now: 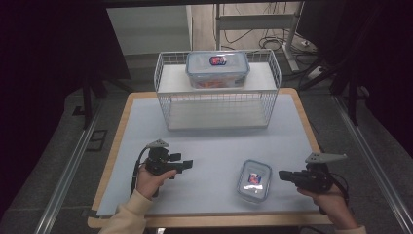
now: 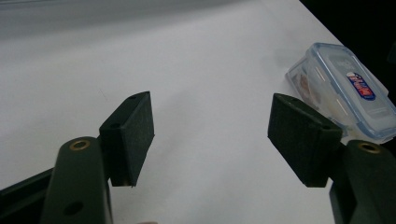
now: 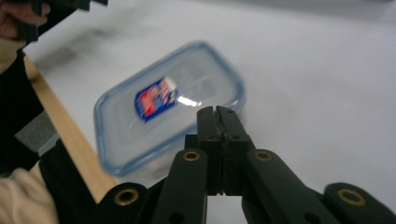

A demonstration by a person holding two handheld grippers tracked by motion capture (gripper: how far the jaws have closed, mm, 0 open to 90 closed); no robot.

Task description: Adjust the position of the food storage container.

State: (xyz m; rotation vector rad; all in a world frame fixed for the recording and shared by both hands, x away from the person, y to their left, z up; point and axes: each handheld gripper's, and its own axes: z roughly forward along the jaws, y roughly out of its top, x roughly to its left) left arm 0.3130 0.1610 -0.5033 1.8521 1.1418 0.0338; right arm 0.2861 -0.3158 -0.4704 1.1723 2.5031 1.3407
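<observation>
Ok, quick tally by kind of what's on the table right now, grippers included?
Clear lidded containers: 2, a large container on the rack's top shelf, a small container on the mat.
White wire rack: 1.
Grippers: 2, left gripper open, right gripper shut on nothing.
Total: 5.

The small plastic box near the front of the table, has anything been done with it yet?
One bigger lidded box already sits on the wire rack. The small box lies lid-on on the table, unheld. The right gripper, jaws shut and empty, is beside it; the left gripper is open. Grasping and moving it probably remain.
</observation>
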